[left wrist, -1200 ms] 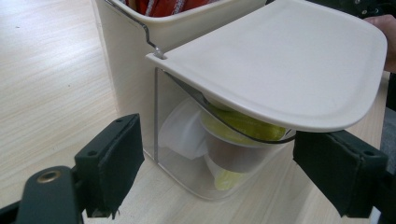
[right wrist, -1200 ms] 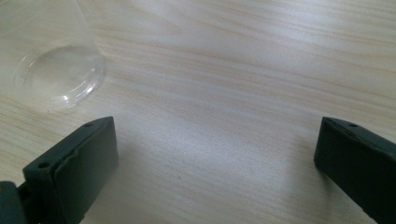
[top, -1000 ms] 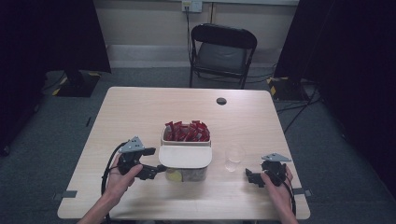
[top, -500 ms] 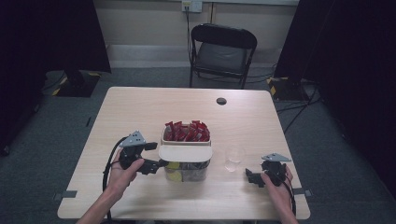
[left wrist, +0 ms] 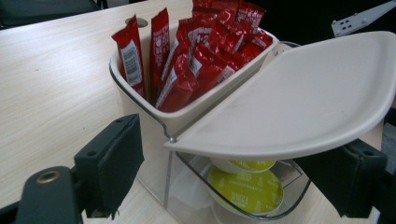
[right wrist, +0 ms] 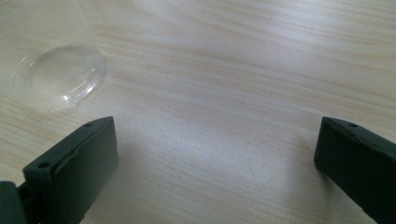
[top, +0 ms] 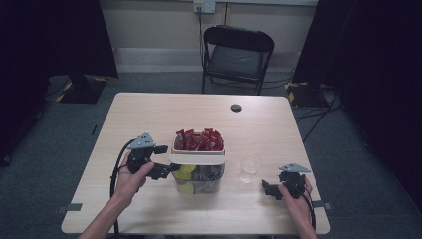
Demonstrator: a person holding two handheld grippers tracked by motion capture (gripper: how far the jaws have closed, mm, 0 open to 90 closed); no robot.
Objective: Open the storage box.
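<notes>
Between the left gripper (left wrist: 233,182) jaws, the raised white lid (left wrist: 299,102).

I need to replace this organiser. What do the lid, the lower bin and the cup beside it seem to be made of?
Lid: opaque cream plastic, matte, likely. Lower bin: clear hard plastic; the green pods show through. Cup: thin transparent plastic, probably.

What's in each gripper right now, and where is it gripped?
Left gripper lifts the white lid by its edge, though contact isn't clear. Right gripper holds nothing.
</notes>
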